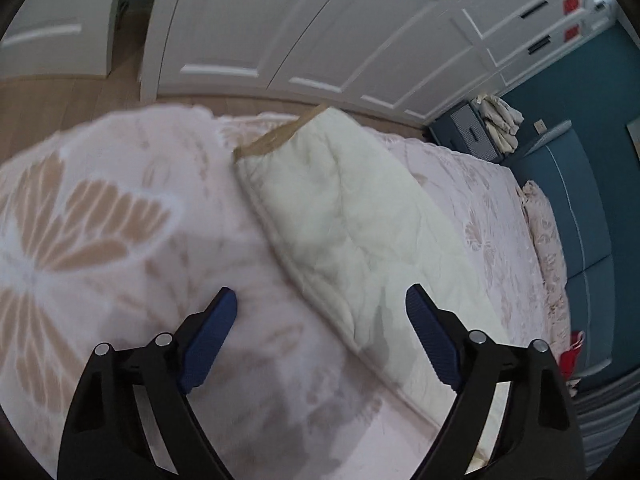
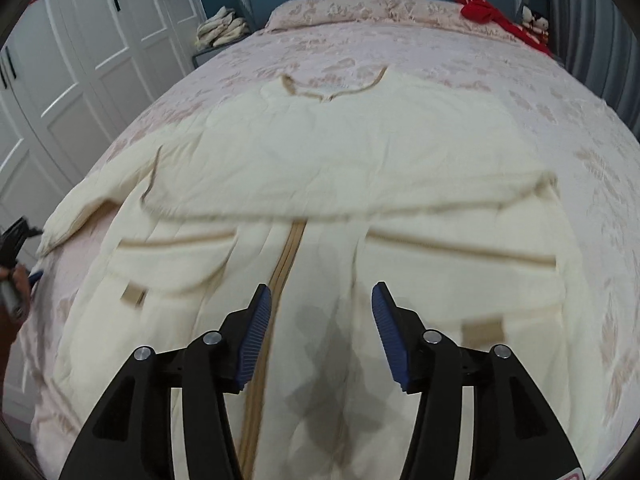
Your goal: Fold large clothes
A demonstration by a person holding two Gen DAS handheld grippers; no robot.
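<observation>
A large cream padded jacket (image 2: pixel 320 184) with tan trim and a tan front zipper (image 2: pixel 280 280) lies spread face up on the bed, both sleeves folded across its chest. My right gripper (image 2: pixel 320 300) is open and empty, hovering above the jacket's lower front beside the zipper. In the left wrist view one cream sleeve (image 1: pixel 340 208) with a tan cuff lies on the bedspread. My left gripper (image 1: pixel 320 304) is open and empty, just above the sleeve's edge. The left gripper also shows at the far left of the right wrist view (image 2: pixel 16 240).
The bed (image 2: pixel 560 128) has a pink floral spread and pillows (image 2: pixel 360 8) at a blue headboard. A red cloth (image 2: pixel 492 12) lies at the far right corner. White wardrobe doors (image 1: pixel 320 28) line the left side. A nightstand with stacked cloths (image 2: pixel 220 28) stands beside the headboard.
</observation>
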